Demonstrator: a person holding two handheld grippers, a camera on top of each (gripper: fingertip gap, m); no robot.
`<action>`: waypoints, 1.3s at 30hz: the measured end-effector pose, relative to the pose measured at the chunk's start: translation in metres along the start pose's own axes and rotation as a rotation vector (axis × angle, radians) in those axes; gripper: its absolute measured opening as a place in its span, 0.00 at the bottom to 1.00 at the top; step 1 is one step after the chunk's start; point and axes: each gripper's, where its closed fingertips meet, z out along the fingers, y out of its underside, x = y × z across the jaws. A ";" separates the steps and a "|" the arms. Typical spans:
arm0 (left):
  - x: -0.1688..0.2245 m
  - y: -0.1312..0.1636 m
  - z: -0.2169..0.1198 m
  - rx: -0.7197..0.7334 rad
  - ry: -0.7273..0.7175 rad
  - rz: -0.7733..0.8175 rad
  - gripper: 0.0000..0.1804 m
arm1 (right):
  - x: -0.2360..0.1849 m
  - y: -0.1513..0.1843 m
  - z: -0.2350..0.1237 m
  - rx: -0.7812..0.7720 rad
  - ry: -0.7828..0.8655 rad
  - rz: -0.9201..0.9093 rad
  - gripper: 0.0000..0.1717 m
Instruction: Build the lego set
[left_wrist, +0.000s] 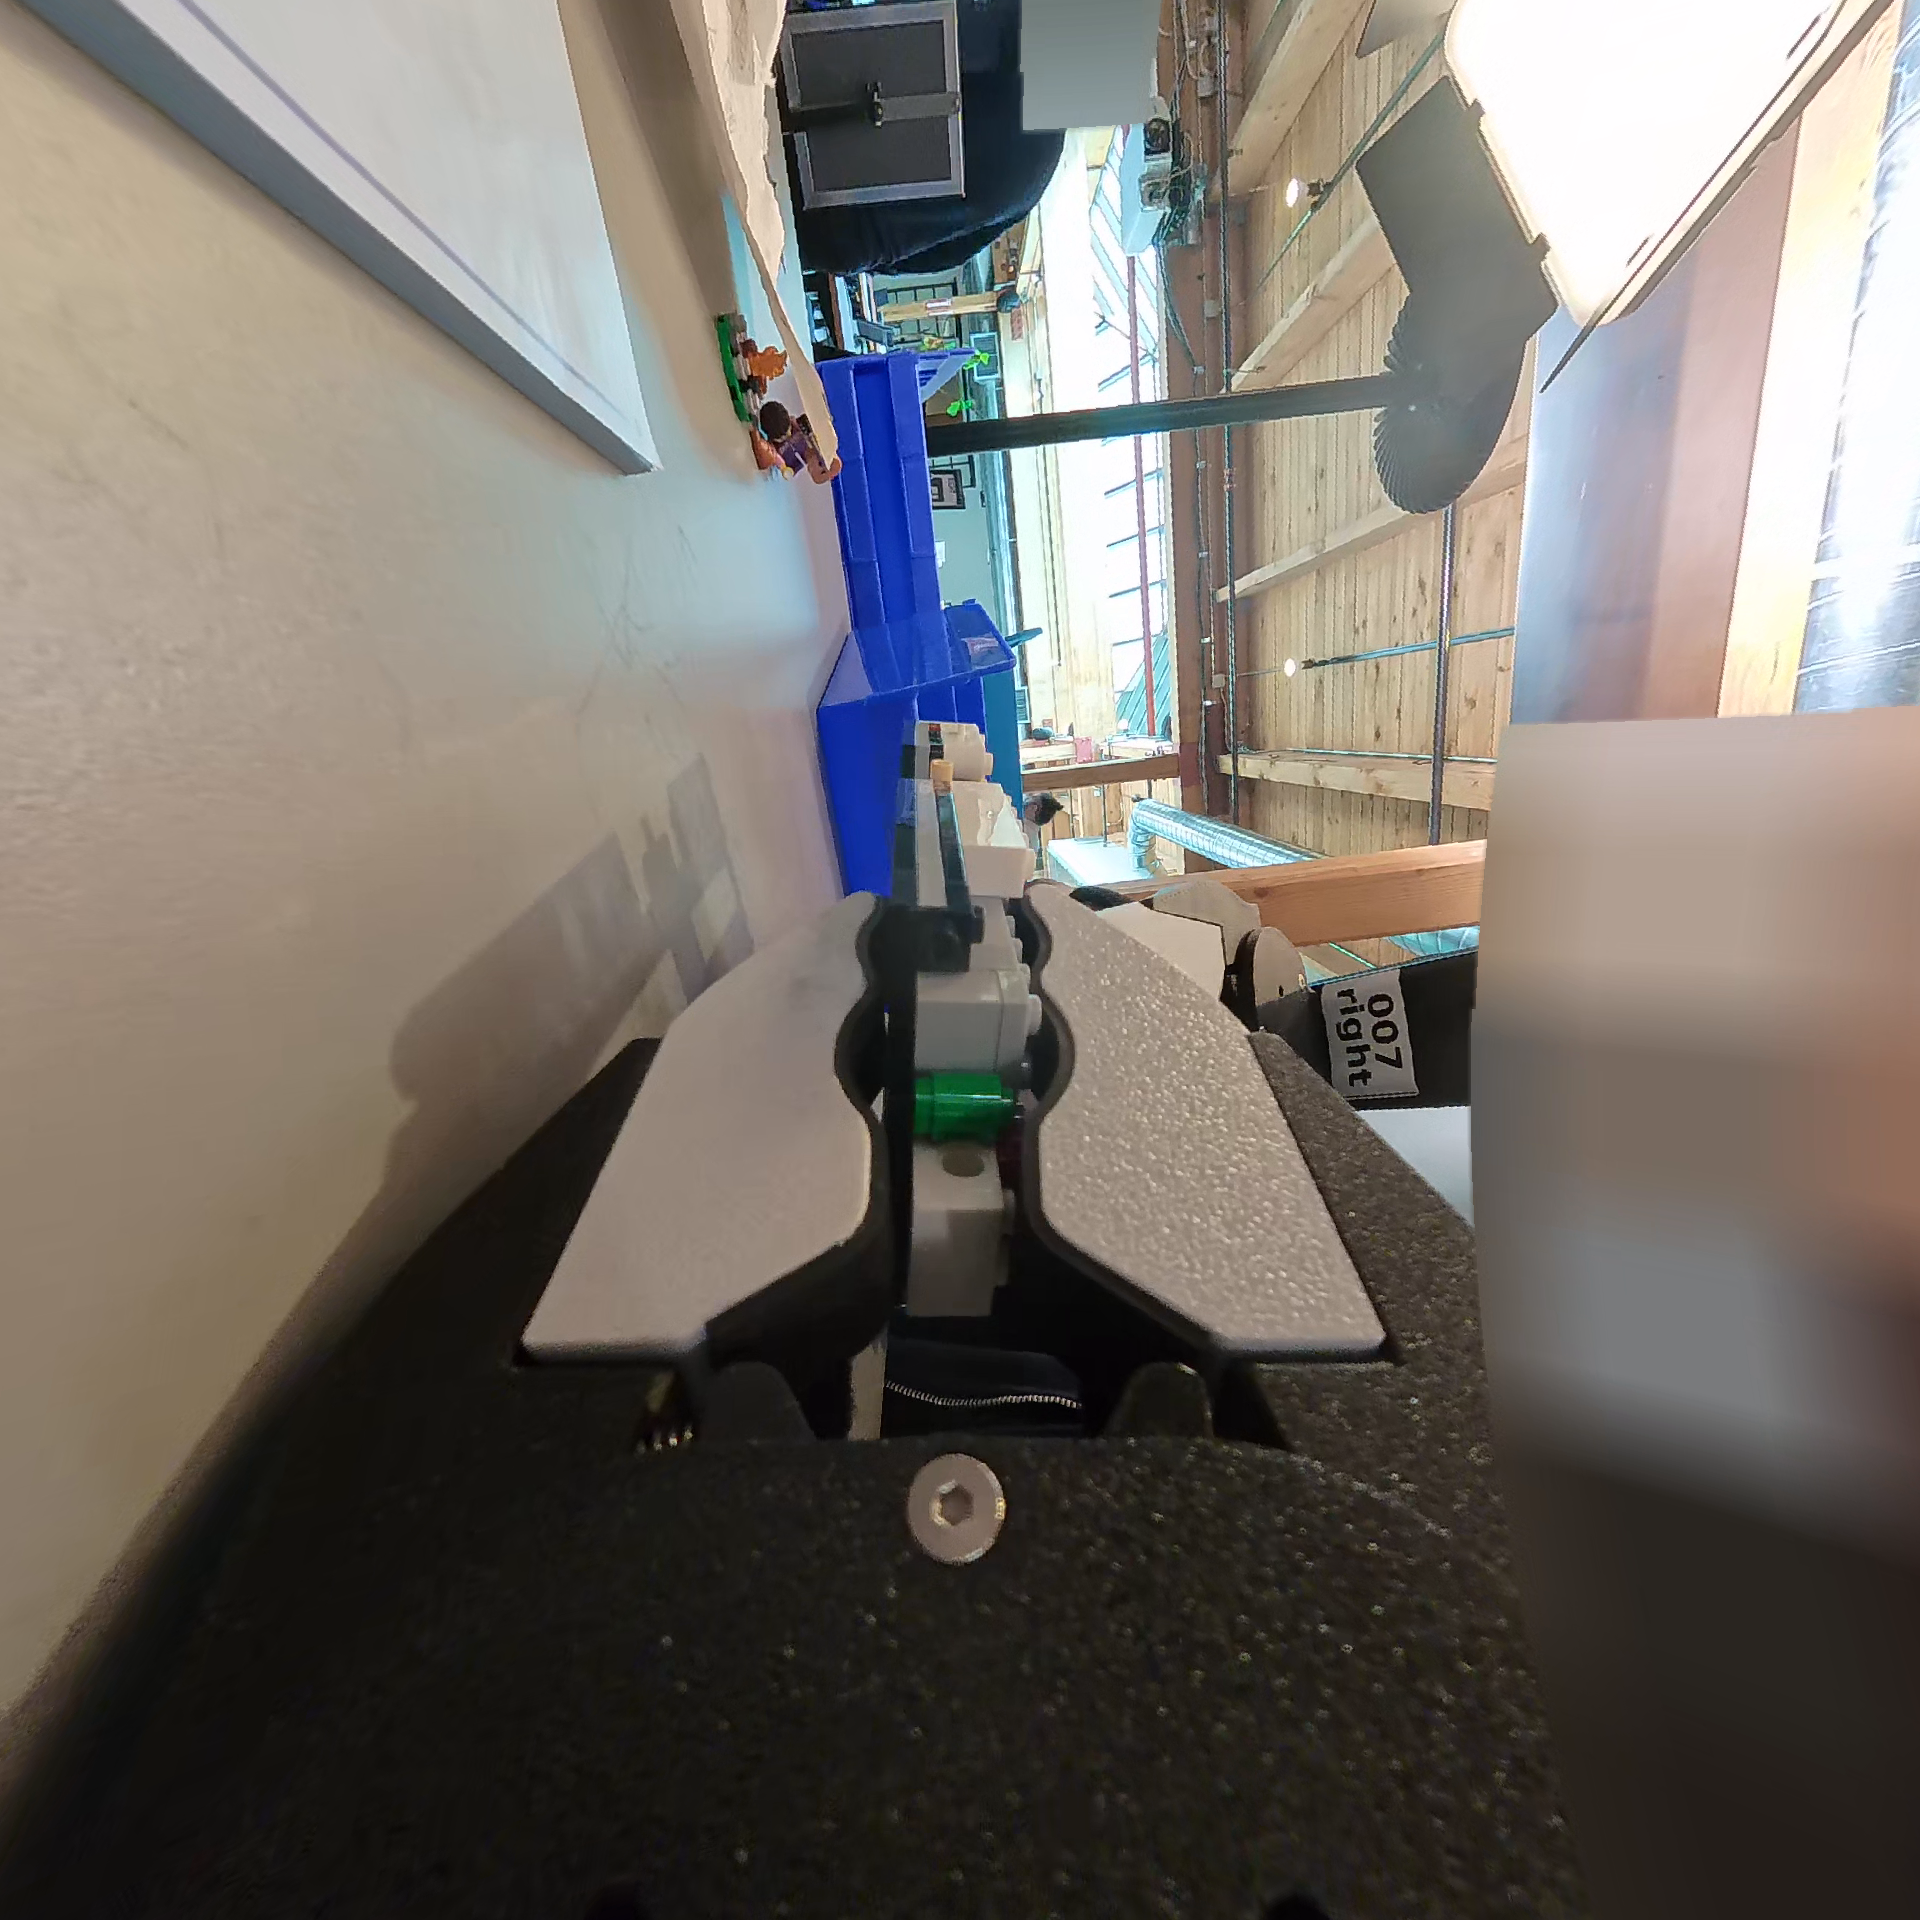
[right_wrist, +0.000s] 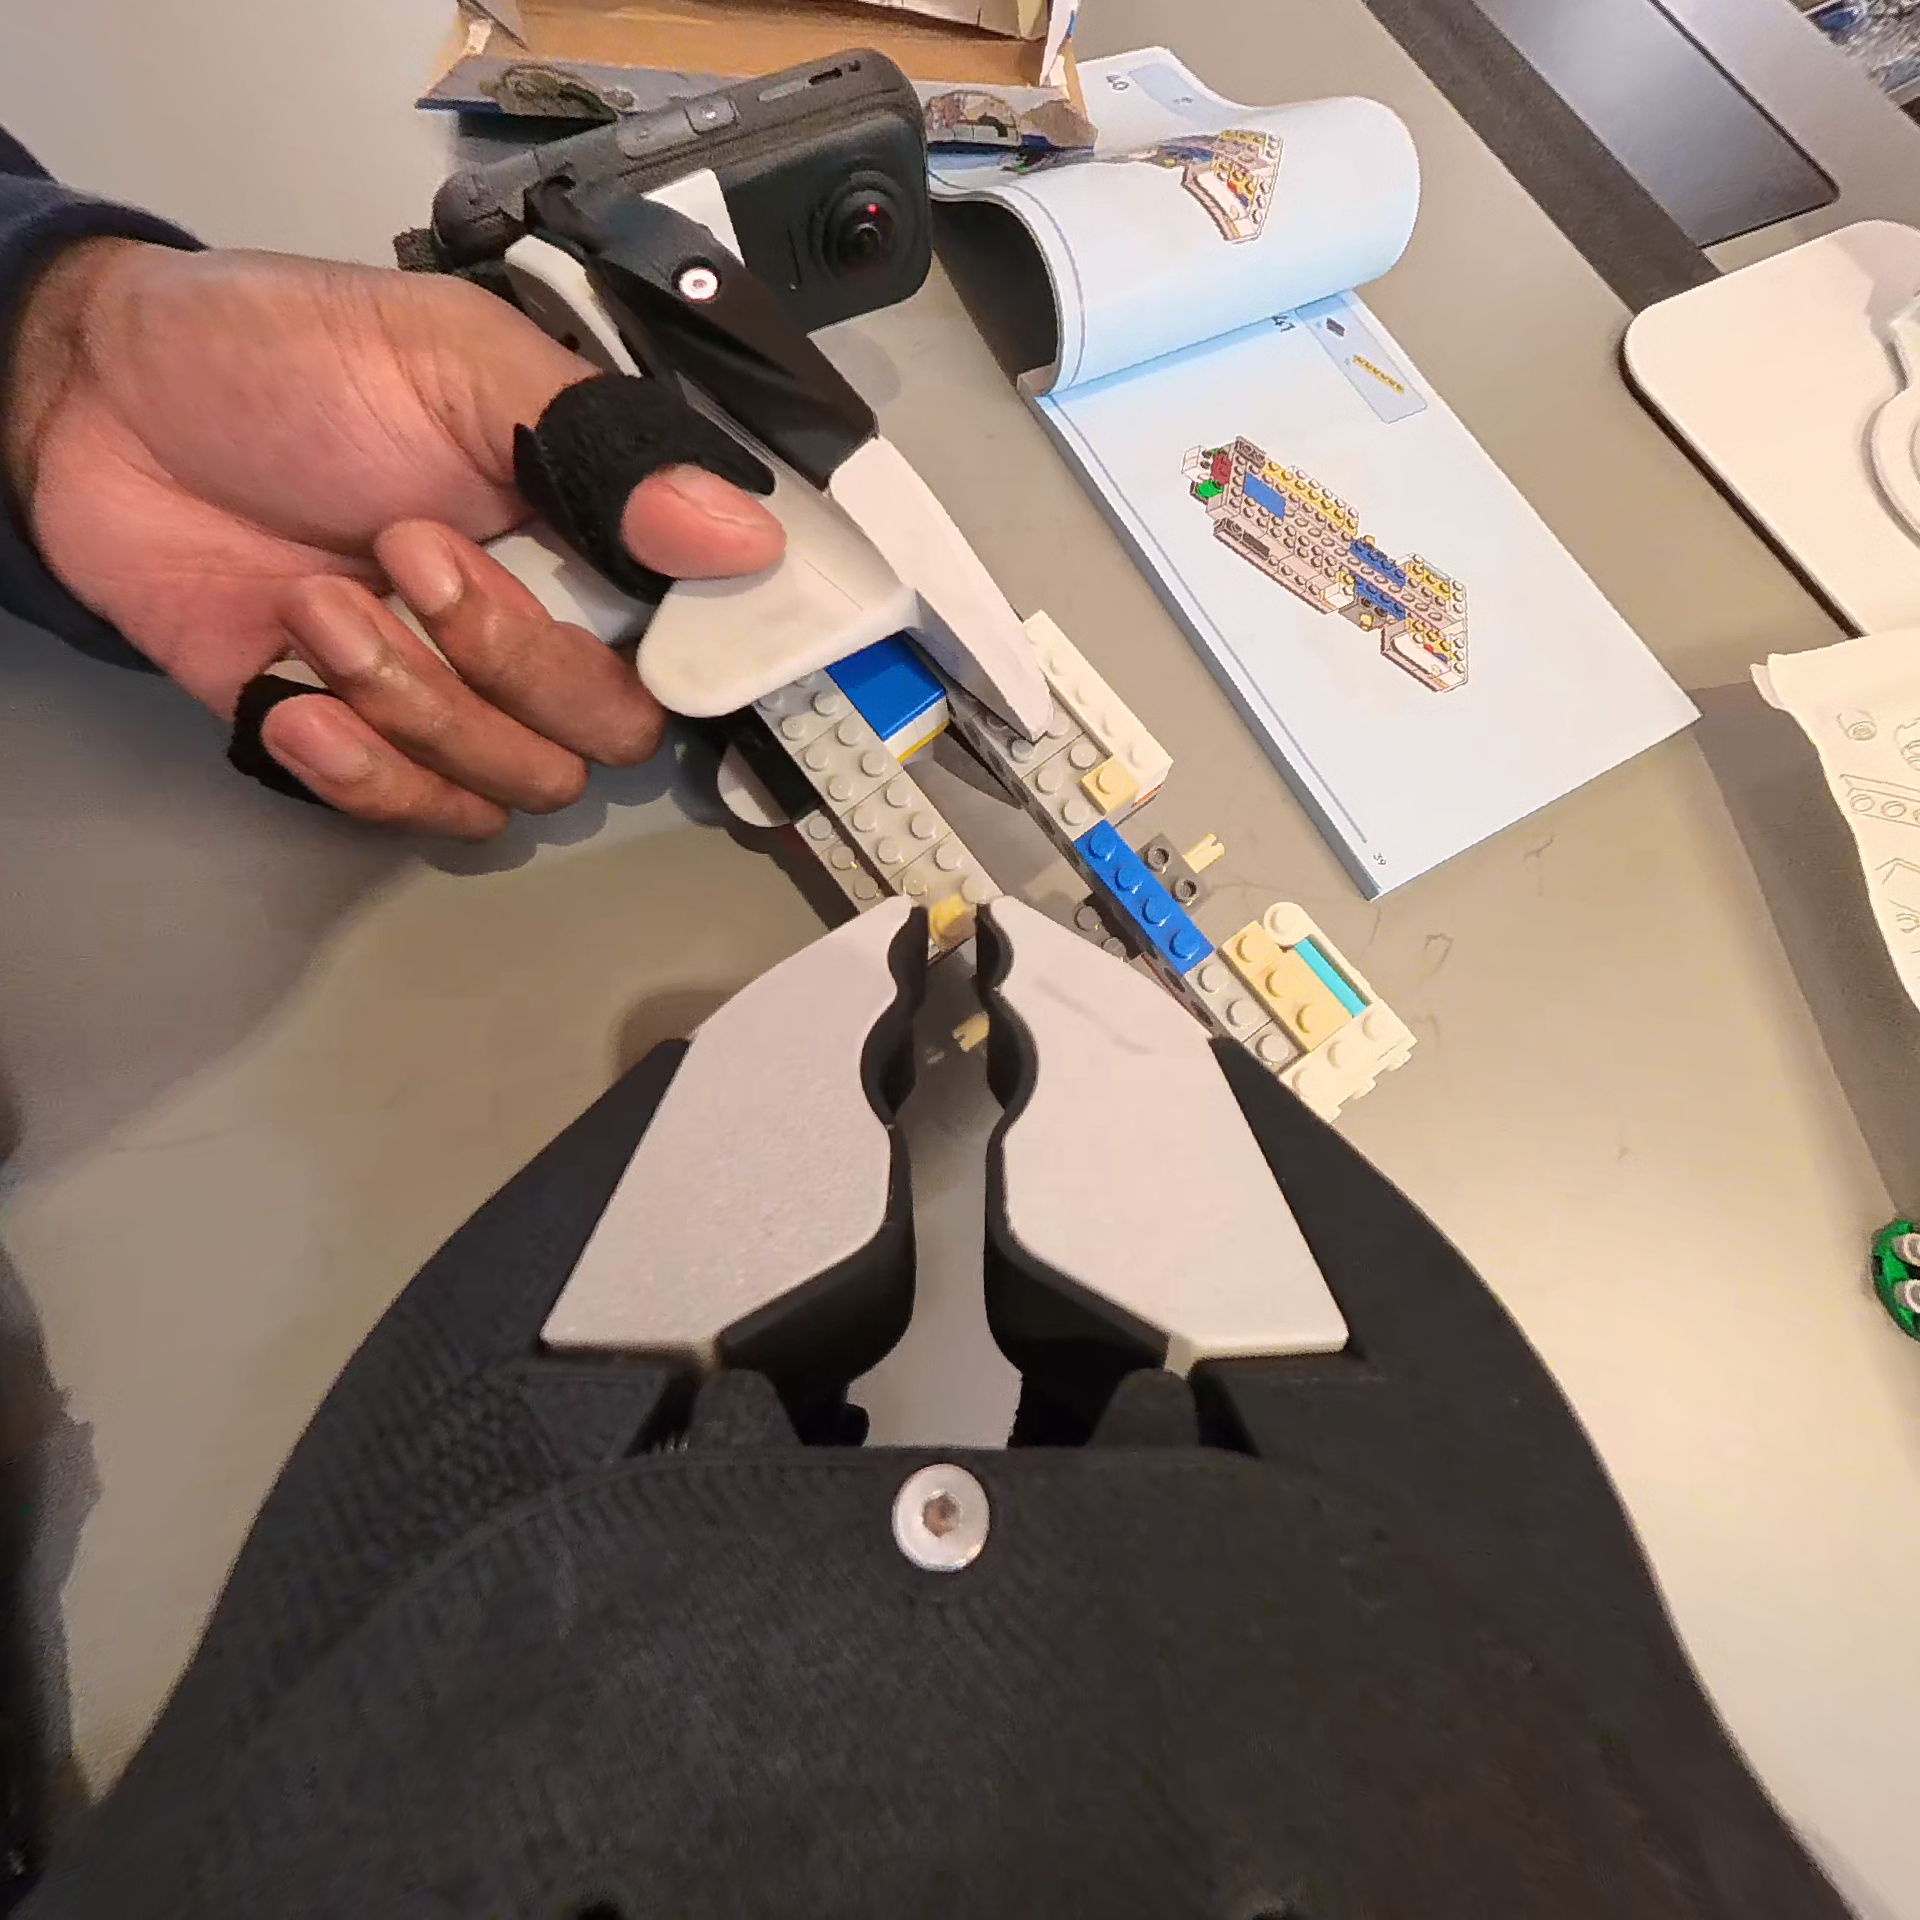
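A long brick model of grey, white, blue and tan pieces (right_wrist: 1143, 894) lies across the grey table (right_wrist: 1507, 1299). My left gripper (right_wrist: 883, 691), held by a hand (right_wrist: 312, 499), is shut on the model's far end beside a blue brick. In the left wrist view the gripper (left_wrist: 951, 914) is turned on its side and clamps the model (left_wrist: 971, 1013), with a green piece deeper between the fingers. My right gripper (right_wrist: 948, 925) is shut on a small tan piece (right_wrist: 948, 916) at the near end of the model's grey strip (right_wrist: 883, 800). The right gripper's body also shows in the left wrist view (left_wrist: 1257, 966).
An open instruction booklet (right_wrist: 1351, 623) lies beyond the model, with a torn cardboard box (right_wrist: 779, 31) behind it. A loose tan pin (right_wrist: 1205, 852), a white tray (right_wrist: 1787, 395), a paper sheet (right_wrist: 1860, 790) and a green piece (right_wrist: 1896, 1278) lie to the right. Blue bins (left_wrist: 894, 540) and minifigures (left_wrist: 779, 436) stand farther off. Both grippers' tips are close together, under 4 cm apart.
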 end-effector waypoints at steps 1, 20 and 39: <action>0.000 0.000 0.000 0.000 0.001 -0.001 0.11 | 0.000 0.000 0.000 0.000 -0.001 -0.001 0.05; 0.000 -0.031 -0.015 0.118 -0.012 0.022 0.11 | 0.004 0.048 -0.003 -0.034 0.030 0.039 0.11; 0.003 -0.088 -0.056 0.294 -0.047 0.075 0.11 | -0.014 0.001 0.083 -0.044 -0.177 -0.138 0.13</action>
